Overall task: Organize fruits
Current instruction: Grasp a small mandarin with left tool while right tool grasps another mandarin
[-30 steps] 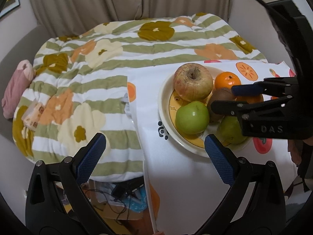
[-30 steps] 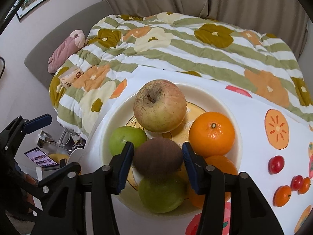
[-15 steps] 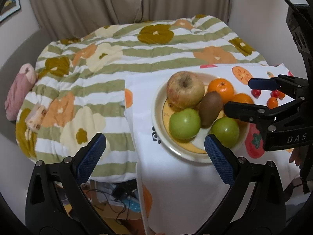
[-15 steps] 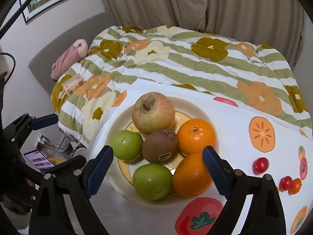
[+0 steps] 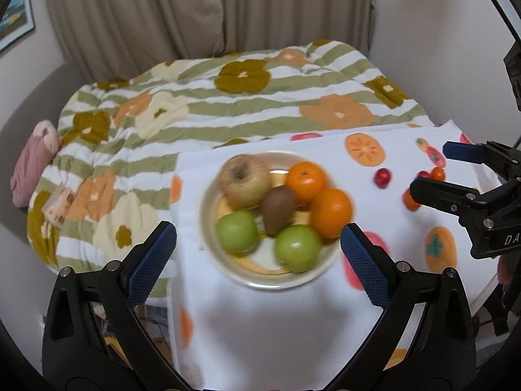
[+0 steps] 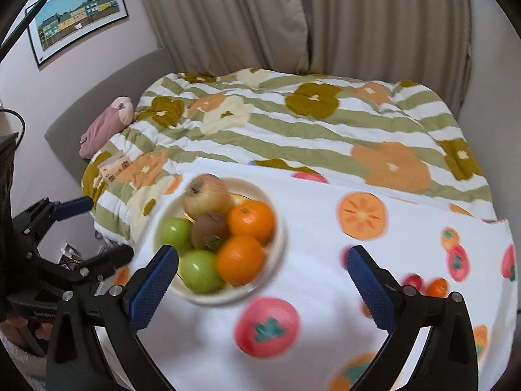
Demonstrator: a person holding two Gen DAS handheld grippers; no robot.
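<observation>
Fruits (image 5: 276, 215) fill bowl (image 5: 208, 228); cherry tomatoes (image 5: 382, 177) beside.

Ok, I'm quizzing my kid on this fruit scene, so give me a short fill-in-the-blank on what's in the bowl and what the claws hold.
1. The bowl holds two oranges, two green apples, a big apple and one brown ____.
2. Both claws, left and right, hold ____.
3. The small red tomatoes lie ____ the bowl.

Missing: kiwi; nothing; outside

Green-striped floral quilt (image 5: 228, 107), fruit-print cloth (image 5: 254, 325)
</observation>
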